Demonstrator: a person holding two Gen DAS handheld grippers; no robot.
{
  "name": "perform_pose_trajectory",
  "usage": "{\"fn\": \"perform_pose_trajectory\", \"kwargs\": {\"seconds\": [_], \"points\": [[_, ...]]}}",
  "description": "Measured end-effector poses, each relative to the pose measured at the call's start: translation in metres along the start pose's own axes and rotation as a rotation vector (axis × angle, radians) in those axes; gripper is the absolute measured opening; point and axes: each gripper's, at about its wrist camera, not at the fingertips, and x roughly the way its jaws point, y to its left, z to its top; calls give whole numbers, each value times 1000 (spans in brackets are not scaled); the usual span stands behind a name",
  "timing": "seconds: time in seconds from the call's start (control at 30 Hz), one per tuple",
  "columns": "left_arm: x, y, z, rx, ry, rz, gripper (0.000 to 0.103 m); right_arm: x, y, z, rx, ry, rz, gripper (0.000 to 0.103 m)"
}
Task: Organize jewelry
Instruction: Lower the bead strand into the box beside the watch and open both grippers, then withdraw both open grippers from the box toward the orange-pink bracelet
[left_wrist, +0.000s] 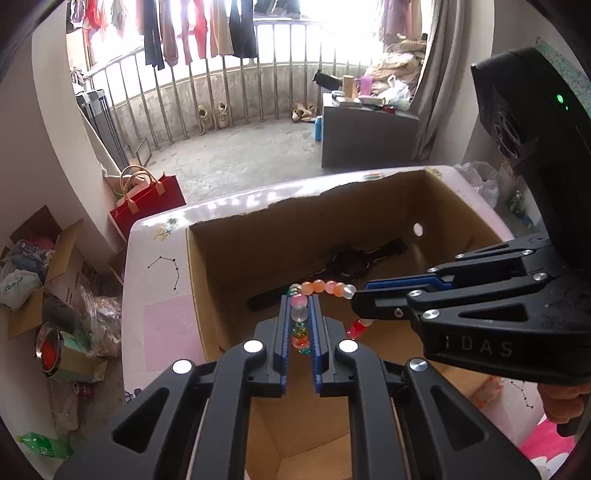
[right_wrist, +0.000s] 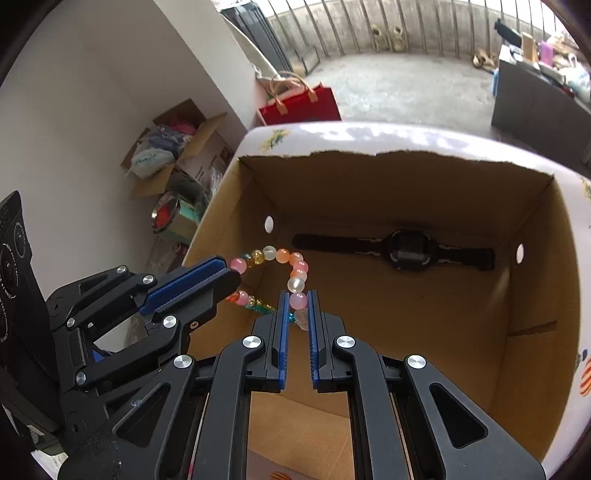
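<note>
A bead bracelet (left_wrist: 325, 287) with pink, orange, white and teal beads hangs between both grippers over an open cardboard box (left_wrist: 229, 280). My left gripper (left_wrist: 300, 301) is shut on one side of it. My right gripper (left_wrist: 356, 301) comes in from the right and is shut on the other side. In the right wrist view my right gripper (right_wrist: 298, 295) clamps a pink bead of the bracelet (right_wrist: 291, 263), and the left gripper (right_wrist: 231, 275) holds the other end. A black wristwatch (left_wrist: 349, 262) lies flat on the box floor (right_wrist: 402, 251).
The box (right_wrist: 554, 295) sits on a pale pink table (left_wrist: 155, 295). A red tote bag (left_wrist: 147, 201) stands beyond the table. Cluttered cartons and bags (left_wrist: 40, 266) lie on the floor at left. A balcony railing (left_wrist: 207, 85) and a grey cabinet (left_wrist: 365, 136) are farther back.
</note>
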Motion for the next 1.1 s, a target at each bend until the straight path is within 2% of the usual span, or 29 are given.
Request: {"fn": "perform_pose_trajectory", "kwargs": {"seconds": [0.13, 0.23, 0.33, 0.47, 0.6, 0.73, 0.8, 0.87, 0.97, 1.1], "points": [[13, 5, -3, -12, 60, 21, 10, 30, 1, 1, 49, 98, 4, 10], [14, 6, -5, -4, 64, 39, 10, 40, 1, -1, 63, 132, 13, 15], [10, 9, -8, -14, 59, 37, 15, 47, -2, 2, 79, 126, 26, 16], [-5, 13, -10, -28, 13, 28, 21, 31, -4, -2, 85, 49, 43, 21], [-43, 13, -20, -44, -94, -6, 27, 1, -2, -9, 66, -54, 54, 26], [-100, 9, -44, -54, -244, -57, 39, -54, 1, -39, 27, -202, 88, 31], [-124, 5, -63, -58, -304, -82, 48, -81, -1, -59, 11, -274, 108, 36], [-140, 0, -81, -57, -340, -101, 54, -103, -5, -84, 11, -330, 130, 39], [-145, -9, -109, -69, -351, -101, 58, -121, -17, -122, 40, -367, 164, 41], [-121, -20, -131, -83, -278, -52, 58, -117, -40, -158, 122, -338, 152, 42]]}}
